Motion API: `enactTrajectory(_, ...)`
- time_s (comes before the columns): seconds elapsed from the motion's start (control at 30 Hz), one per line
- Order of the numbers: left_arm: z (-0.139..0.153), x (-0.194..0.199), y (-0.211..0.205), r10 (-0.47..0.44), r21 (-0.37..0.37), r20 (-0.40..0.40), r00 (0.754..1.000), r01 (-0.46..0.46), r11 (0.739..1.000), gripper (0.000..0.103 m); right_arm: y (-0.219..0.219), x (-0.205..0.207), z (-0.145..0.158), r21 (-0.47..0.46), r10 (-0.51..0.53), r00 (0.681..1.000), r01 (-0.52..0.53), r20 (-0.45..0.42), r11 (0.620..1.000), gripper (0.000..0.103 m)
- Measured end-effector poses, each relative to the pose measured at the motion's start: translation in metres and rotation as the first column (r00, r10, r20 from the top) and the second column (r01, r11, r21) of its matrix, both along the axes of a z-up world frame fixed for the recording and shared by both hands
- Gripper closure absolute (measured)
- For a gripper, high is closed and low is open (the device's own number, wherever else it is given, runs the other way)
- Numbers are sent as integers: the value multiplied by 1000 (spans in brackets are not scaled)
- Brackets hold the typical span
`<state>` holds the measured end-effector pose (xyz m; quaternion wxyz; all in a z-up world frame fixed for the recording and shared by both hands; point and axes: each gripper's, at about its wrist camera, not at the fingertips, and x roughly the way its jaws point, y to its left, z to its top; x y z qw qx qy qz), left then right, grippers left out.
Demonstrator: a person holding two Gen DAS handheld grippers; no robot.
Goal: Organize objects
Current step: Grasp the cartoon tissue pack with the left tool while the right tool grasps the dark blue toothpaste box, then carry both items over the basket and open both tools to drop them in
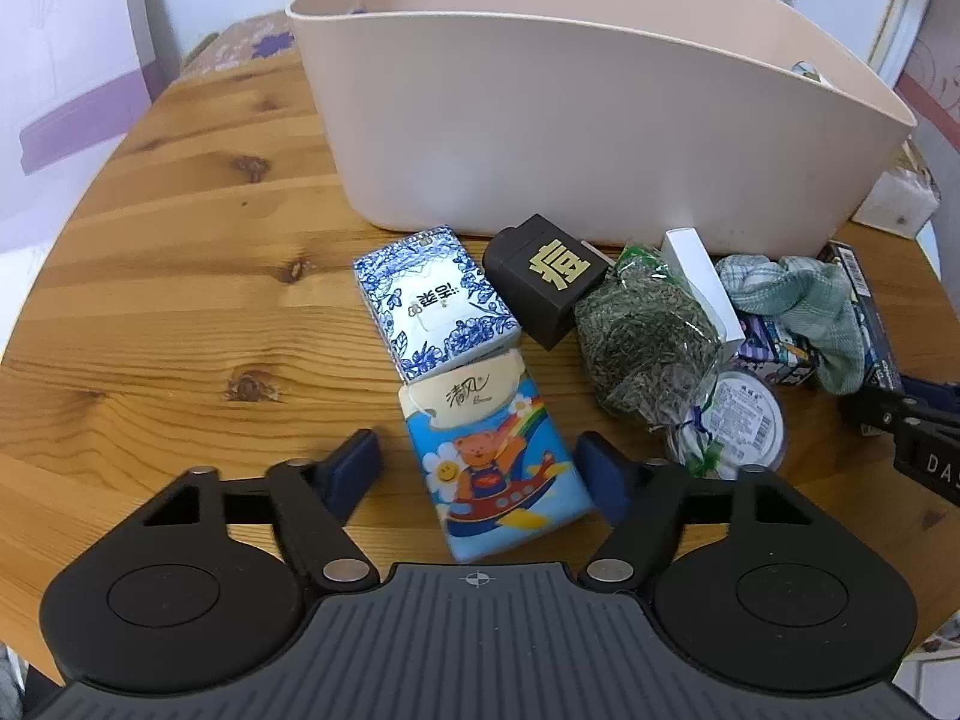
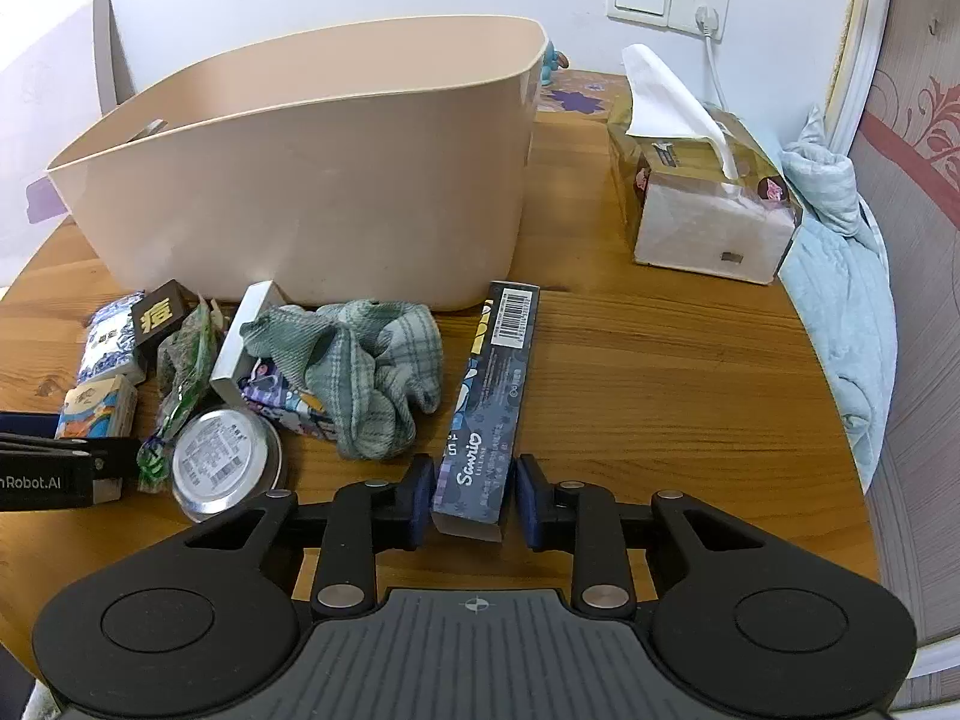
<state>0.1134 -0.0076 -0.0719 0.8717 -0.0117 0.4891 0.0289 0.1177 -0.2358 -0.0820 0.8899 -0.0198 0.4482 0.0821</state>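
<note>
Right gripper (image 2: 470, 501), low centre, is closing on the long box (image 2: 486, 414); squeeze squarely before lifting to the bin (image 2: 300, 180), while left gripper (image 1: 480, 474) is hanging open over the tissue pack (image 1: 498, 462).

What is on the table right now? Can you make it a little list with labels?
bin: big beige tub, at the table's back
left gripper: open, around the bear tissue pack
right gripper: open, around the long dark box, pads not clearly touching
beside bear pack: blue-flowered tissue pack
middle pile: black block, bag of dried leaves, green checked cloth, round tin
far right: tissue box
</note>
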Motion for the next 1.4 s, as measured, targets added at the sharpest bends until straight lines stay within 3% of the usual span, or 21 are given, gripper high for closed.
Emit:
enactTrajectory(0.1, 1, -4, 1, -2, 1, 9, 1000, 2, 1000, 53, 1, -6, 2, 6, -3, 1000, 3, 2, 1000, 80)
enactTrajectory(0.2, 0, 2, 4, -5, -1, 8, 1000, 5, 1000, 56, -1, -12, 4, 18, -8, 1000, 8, 4, 1000, 82)
enactTrajectory(0.6, 7, -22, 13, -9, -30, 36, 999, 10, 1000, 57, -7, -35, 18, 35, -39, 998, 37, 58, 999, 82)
enactTrajectory(0.83, 34, -30, 20, -9, -32, 101, 995, 12, 999, 57, -8, -46, 45, 48, -48, 990, 42, 133, 998, 82)
enactTrajectory(1.1, 77, -27, 22, -45, -2, 225, 973, 47, 999, 57, -10, -52, 82, 64, -46, 970, 31, 240, 997, 82)
enactTrajectory(1.4, 112, 9, 21, -75, 9, 314, 947, 76, 997, 57, -3, -22, 109, 41, -25, 948, 12, 318, 999, 82)
